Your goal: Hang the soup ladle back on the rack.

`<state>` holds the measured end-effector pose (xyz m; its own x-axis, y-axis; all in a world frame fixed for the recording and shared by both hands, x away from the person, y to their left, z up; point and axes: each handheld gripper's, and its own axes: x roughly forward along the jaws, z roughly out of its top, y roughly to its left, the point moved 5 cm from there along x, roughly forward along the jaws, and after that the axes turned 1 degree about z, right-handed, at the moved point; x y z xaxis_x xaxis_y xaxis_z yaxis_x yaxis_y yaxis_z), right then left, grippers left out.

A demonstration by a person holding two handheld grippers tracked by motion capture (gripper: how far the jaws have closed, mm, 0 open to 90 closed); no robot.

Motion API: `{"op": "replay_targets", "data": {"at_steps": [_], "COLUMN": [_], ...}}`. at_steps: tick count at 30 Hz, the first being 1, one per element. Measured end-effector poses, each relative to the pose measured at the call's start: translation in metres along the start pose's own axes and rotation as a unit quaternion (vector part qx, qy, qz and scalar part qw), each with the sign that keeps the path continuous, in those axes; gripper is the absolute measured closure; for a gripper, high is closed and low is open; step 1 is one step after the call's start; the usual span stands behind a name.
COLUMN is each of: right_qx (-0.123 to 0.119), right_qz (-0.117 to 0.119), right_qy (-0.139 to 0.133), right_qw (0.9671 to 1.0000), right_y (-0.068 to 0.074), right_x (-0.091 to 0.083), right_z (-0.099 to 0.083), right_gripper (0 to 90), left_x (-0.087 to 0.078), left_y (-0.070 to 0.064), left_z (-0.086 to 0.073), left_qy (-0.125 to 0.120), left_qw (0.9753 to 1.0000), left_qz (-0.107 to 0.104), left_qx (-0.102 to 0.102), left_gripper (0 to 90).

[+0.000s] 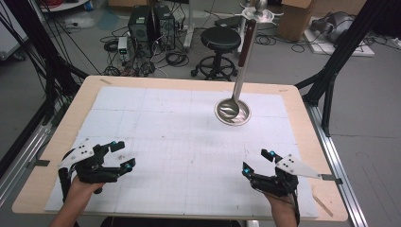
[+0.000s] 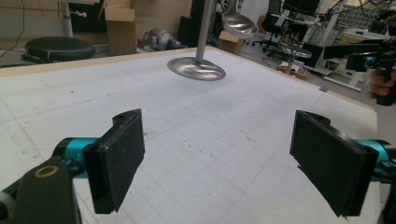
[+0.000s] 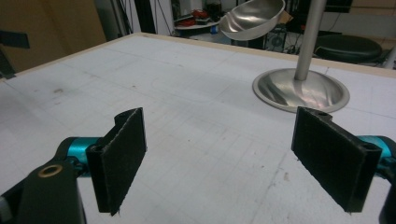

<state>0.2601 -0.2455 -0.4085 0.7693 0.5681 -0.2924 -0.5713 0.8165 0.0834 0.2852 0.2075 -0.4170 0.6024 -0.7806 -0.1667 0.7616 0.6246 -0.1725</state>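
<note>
A steel stand rests its round base on the white grid mat, right of centre toward the far side. Its pole rises to a small metal dish. My left gripper hovers at the near left, open, nothing between its jaws. My right gripper hovers at the near right, also open and empty. The left gripper view has its own wide-apart jaws, the base far ahead, and the other gripper at the right edge. The right gripper view looks past its own jaws to the base and a shallow dish above.
The mat lies on a wooden table with bare rim all round. Beyond the far edge stand a black stool, computer towers with cables, and cardboard boxes. Black frame legs flank the table.
</note>
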Motion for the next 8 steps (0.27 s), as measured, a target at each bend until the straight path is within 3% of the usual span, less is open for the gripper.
{"op": "replay_targets", "data": {"at_steps": [8], "right_qx": [0.005], "right_qz": [-0.002], "right_qy": [0.0], "right_qw": [1.0], "right_y": [-0.0041], "right_x": [-0.0031], "right_z": [-0.0008], "right_gripper": [16.7], "left_x": [0.0004], "left_y": [0.0007], "left_z": [-0.0006], "left_qy": [0.002], "left_qw": [1.0], "left_qz": [0.003], "left_qx": [-0.001], "left_gripper": [18.2]}}
